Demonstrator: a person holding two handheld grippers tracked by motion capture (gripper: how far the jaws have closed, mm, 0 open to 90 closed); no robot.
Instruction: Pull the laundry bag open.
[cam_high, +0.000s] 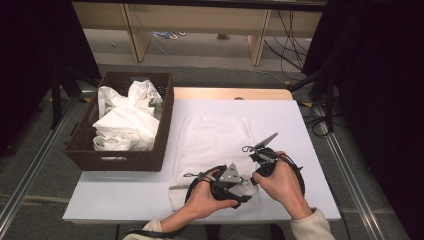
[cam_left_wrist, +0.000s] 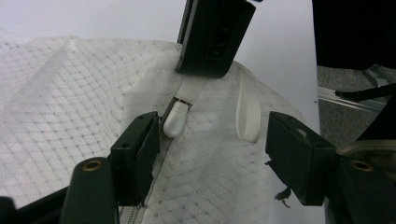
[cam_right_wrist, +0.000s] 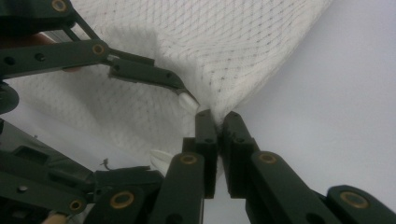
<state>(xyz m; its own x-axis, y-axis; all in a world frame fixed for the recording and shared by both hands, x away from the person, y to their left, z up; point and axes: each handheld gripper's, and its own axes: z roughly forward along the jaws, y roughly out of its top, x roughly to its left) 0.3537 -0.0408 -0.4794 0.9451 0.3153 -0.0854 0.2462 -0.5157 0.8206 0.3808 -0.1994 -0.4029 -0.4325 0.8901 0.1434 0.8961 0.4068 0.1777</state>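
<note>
Mesh laundry bag (cam_high: 212, 137): right gripper (cam_right_wrist: 217, 116) pinches its edge; left gripper (cam_left_wrist: 210, 140) gapes around the zipper pull (cam_left_wrist: 175, 122); no readable writing.

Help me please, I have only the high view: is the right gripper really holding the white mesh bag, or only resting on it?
Observer: Holding. In the right gripper view, the right gripper is shut on a pulled-up edge of the mesh bag.
Operator: And the other one?
Observer: The left gripper is open. The white zipper pull lies between its jaws, close beside the jaw at that picture's left, and is not pinched.
Operator: Is anything else between those jaws?
Observer: Yes, a white webbing loop lies on the bag there, nearer the other jaw.
</note>
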